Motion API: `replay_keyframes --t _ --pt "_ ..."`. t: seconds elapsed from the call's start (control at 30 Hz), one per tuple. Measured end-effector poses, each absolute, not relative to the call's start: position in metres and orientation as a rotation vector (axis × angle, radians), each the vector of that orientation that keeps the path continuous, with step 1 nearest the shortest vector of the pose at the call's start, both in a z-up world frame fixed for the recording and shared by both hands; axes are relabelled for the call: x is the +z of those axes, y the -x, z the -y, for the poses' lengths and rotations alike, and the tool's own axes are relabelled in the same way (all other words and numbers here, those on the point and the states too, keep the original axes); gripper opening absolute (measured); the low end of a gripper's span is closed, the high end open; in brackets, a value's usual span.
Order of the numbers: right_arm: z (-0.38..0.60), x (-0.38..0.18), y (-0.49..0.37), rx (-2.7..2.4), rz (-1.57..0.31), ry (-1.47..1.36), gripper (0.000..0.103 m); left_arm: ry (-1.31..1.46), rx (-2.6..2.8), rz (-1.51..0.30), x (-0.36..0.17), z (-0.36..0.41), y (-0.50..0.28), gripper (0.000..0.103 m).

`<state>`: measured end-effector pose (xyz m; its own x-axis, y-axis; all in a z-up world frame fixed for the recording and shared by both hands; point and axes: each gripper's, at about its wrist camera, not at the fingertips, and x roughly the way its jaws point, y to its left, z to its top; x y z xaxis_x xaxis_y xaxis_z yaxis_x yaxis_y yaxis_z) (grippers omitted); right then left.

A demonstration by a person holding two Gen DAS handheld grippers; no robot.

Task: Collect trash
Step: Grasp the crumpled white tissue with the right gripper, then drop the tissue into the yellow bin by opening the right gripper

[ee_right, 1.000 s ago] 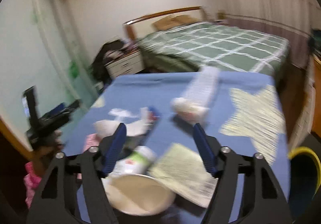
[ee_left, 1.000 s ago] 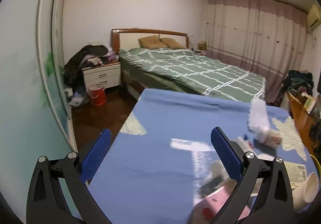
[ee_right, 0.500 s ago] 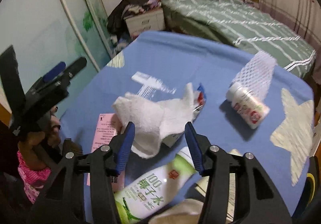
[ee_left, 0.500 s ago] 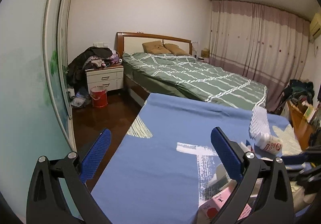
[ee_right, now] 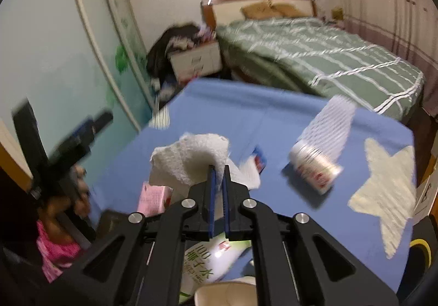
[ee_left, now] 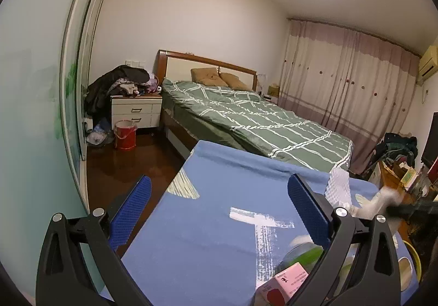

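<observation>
Tissue (ee_right: 191, 160) sits pinched in the right tongs (ee_right: 218, 169), just closed; left tongs (ee_left: 216, 210) gape wide, farther off.

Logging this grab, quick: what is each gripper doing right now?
Left gripper: open, holding nothing.
Right gripper: just closed, shut on the crumpled white tissue.

Right tool (ee_right: 218, 171) clamped on crumpled white tissue (ee_right: 189, 162) above blue cloth-covered table (ee_right: 273, 125).
</observation>
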<state>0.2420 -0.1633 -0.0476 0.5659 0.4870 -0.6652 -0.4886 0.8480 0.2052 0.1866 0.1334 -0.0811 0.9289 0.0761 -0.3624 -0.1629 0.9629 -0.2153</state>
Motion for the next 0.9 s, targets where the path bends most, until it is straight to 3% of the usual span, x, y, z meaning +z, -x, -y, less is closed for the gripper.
replay_keyframes --t 0.23,0.5,0.9 --pt "0.237 -0.002 -0.221 0.458 -0.617 -0.113 0.005 0.235 0.098 -0.361 -0.081 -0.128 -0.183 0.098" --pt "0.348 0.008 -0.17 0.145 -0.483 -0.206 0.005 0.198 0.071 -0.355 -0.08 -0.117 -0.183 0.098" --pt "0.491 -0.06 -0.156 -0.31 -0.645 -0.251 0.006 0.182 0.057 -0.36 -0.08 -0.113 -0.187 0.098"
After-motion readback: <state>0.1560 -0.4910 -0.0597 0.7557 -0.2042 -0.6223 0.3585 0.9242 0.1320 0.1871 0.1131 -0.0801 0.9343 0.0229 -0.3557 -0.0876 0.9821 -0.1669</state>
